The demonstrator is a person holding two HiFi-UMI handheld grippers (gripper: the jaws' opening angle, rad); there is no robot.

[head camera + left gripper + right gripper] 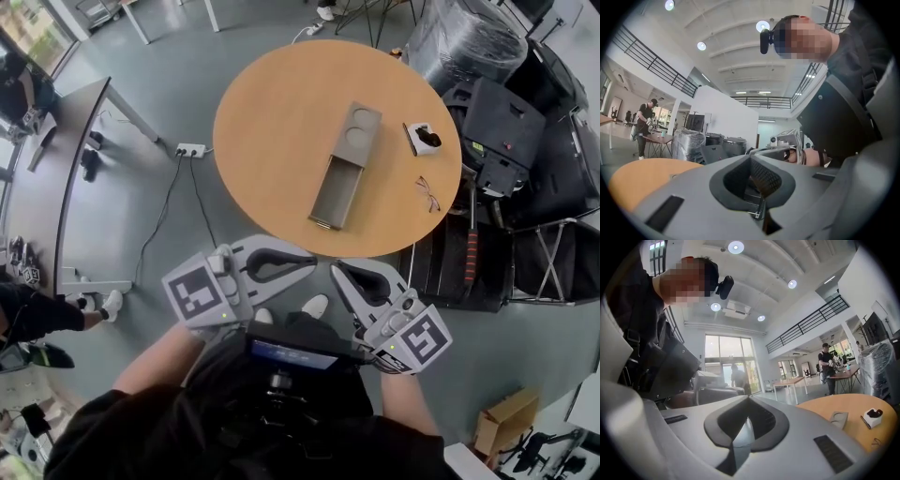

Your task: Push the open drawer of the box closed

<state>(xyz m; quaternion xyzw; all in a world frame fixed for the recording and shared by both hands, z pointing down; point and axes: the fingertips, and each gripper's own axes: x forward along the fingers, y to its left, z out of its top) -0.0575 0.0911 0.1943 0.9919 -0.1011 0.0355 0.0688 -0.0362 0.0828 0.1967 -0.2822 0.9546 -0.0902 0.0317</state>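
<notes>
Progress is nil (the drawer (336, 195) juts fully from the box (357, 131) on the worktop (272, 112)), with left gripper (312, 264) and right gripper (337, 271) well short of the box, fingers (267, 246) pressed together, empty.

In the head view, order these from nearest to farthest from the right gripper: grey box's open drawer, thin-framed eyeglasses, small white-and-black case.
1. Grey box's open drawer, centre, just ahead.
2. Thin-framed eyeglasses, to the right.
3. Small white-and-black case, farther back right.

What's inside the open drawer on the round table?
The drawer shows only its bare grey bottom where it is pulled out. The end tucked inside the box is covered.
</notes>
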